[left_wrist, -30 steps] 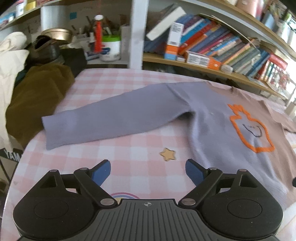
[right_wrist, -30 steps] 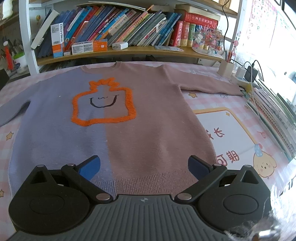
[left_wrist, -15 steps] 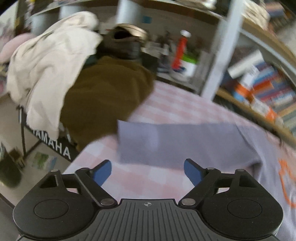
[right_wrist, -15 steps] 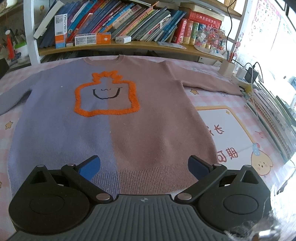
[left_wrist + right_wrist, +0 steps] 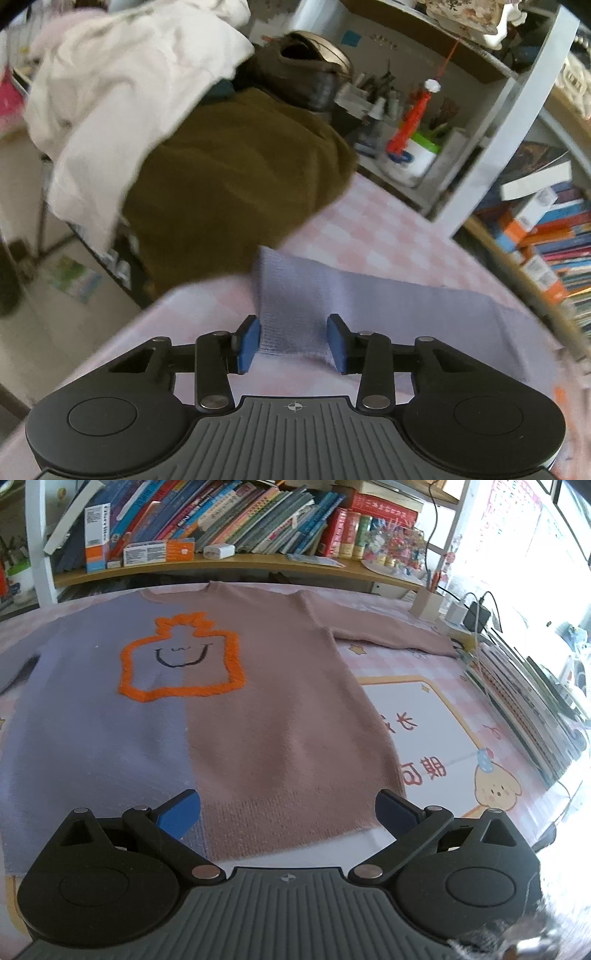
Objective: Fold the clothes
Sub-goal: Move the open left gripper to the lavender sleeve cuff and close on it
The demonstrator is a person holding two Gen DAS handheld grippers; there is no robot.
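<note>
A sweater (image 5: 229, 716), half lavender and half dusty pink with an orange outlined face, lies flat on the pink checked table (image 5: 417, 709). Its lavender sleeve (image 5: 369, 302) stretches toward the table's left edge in the left wrist view. My left gripper (image 5: 293, 341) has its blue pads (image 5: 248, 343) on either side of the sleeve cuff, partly closed around it, with a gap still between them. My right gripper (image 5: 288, 812) is open and empty just above the sweater's bottom hem.
A pile of olive-brown (image 5: 229, 192) and white (image 5: 122, 96) clothes sits beyond the table's left edge, with the floor below. Bookshelves (image 5: 229, 520) run along the back. Stacked books (image 5: 524, 701) and cables line the right edge.
My left gripper swung left from the sweater body to the sleeve end, moved up to the cuff, and its jaws narrowed around it. The right gripper edged slightly forward over the hem.
</note>
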